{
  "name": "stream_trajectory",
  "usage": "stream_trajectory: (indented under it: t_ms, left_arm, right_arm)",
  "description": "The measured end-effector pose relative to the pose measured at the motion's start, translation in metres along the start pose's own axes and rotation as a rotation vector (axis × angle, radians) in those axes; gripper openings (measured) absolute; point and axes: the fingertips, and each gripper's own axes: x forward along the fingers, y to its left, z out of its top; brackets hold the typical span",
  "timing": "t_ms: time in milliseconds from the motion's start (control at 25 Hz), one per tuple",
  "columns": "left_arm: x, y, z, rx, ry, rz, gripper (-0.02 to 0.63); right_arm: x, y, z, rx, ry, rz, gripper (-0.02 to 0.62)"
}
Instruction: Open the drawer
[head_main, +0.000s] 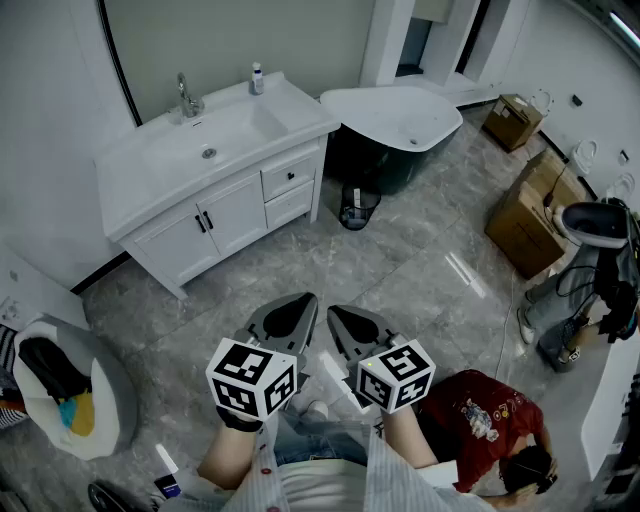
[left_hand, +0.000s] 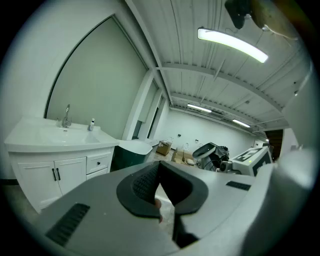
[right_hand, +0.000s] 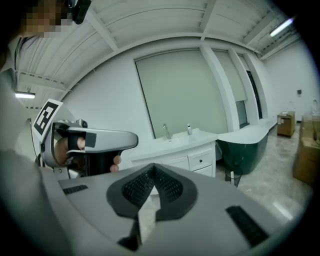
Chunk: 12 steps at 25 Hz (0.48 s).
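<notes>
Approach stage. The left gripper (head_main: 306, 301) and the right gripper (head_main: 336, 312) are held side by side close to the operator's body; each gripper view shows its ribbed pads meeting at the tips with nothing between them. The upper drawer (head_main: 288, 177), closed and fitted with a small dark knob, sits at the right end of the white vanity (head_main: 232, 215), well apart from both tools, above a second drawer front. Good practice is probably to step closer, part one pair of jaws, seat the pads squarely on the knob and pull straight outward, level with the drawer's travel. Setting: grey marbled floor tiles (head_main: 400, 262), a faucet (head_main: 186, 96) over the basin, a dark-sided bathtub (head_main: 400, 118), a wire bin (head_main: 357, 208) and cardboard boxes (head_main: 525, 215).
</notes>
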Motion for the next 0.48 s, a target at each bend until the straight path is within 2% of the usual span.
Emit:
stream_trajectory:
  t_ms: [240, 480]
  left_arm:
    - [0.003, -0.004, 0.0, 0.002, -0.008, 0.019, 0.015]
    - [0.005, -0.02, -0.007, 0.006, -0.022, 0.028, 0.015]
  right_arm:
    - [-0.01, -0.007, 0.008, -0.005, -0.025, -0.008, 0.009]
    - [-0.026, -0.01, -0.002, -0.01, -0.029, 0.011, 0.009]
